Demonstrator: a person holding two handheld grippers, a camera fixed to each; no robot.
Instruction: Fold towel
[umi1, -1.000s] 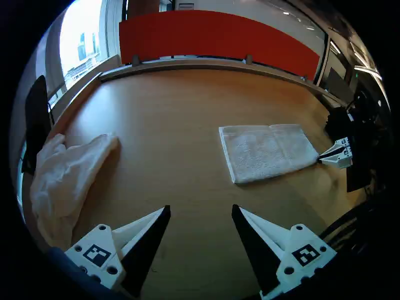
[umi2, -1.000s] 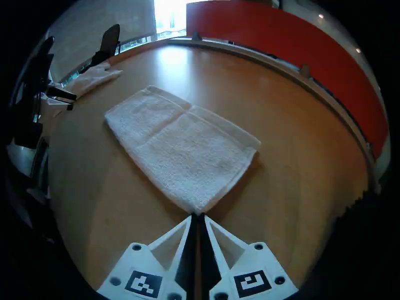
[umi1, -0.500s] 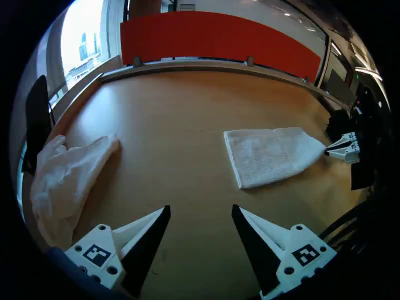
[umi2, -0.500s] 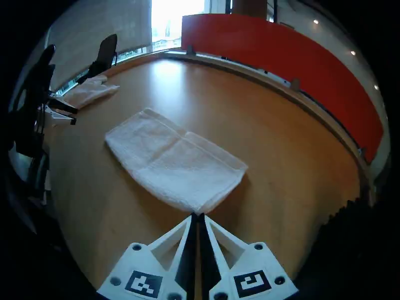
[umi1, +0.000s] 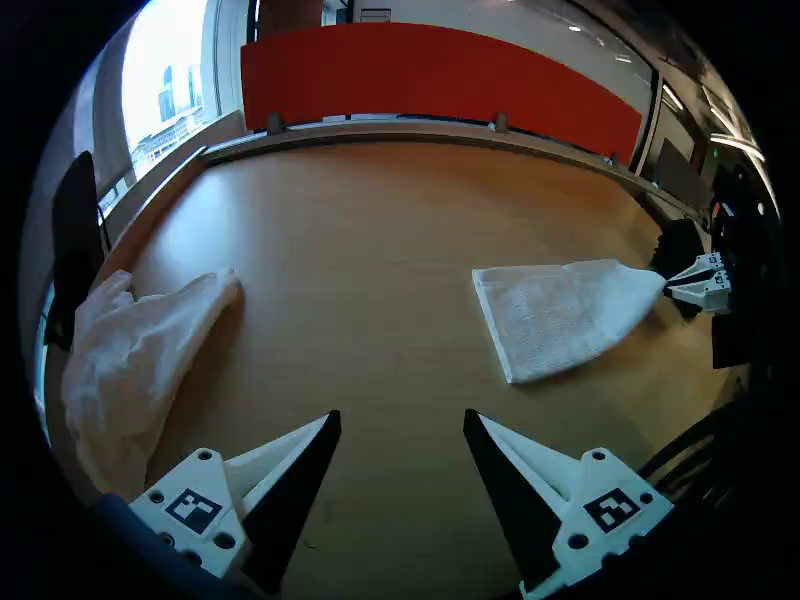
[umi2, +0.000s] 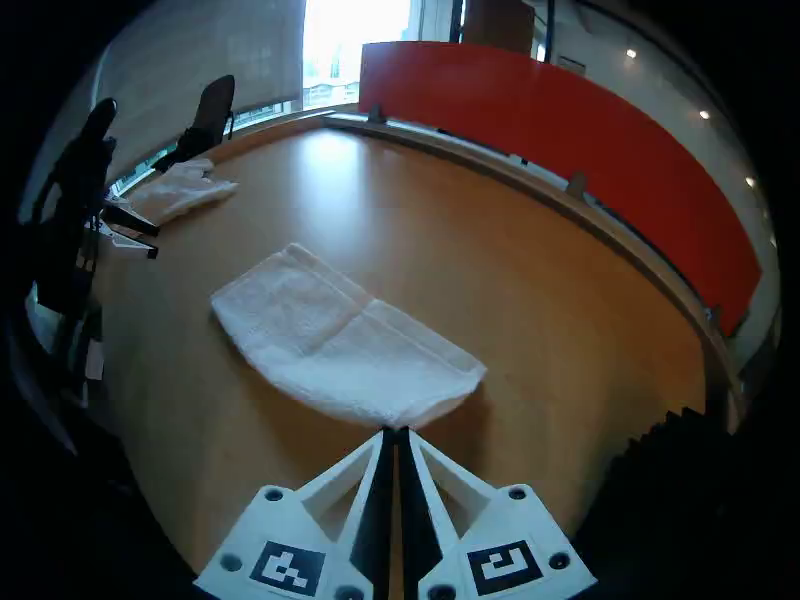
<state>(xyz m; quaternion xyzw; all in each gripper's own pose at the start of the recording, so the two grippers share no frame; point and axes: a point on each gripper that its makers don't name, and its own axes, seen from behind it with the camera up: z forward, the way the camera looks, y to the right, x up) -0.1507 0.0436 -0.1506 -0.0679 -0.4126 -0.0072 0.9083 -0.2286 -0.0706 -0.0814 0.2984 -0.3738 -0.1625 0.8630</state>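
Jaws of the right gripper (umi2: 396, 432) are pinched tight on one corner of the white towel (umi2: 340, 345), pulling it into a point. Jaws of the left gripper (umi1: 400, 415) are wide apart and hold nothing, low over the brown table (umi1: 350, 250). The rest of the towel lies folded on the table. Farther off, a crumpled white cloth (umi1: 130, 350) sits by the table's edge, well apart from the towel. A red panel (umi1: 440, 70) stands behind the table.

White triangular fingers (umi1: 275, 462), black inner faces; square black-and-white markers (umi1: 193, 509); small dark dots, perhaps screws.
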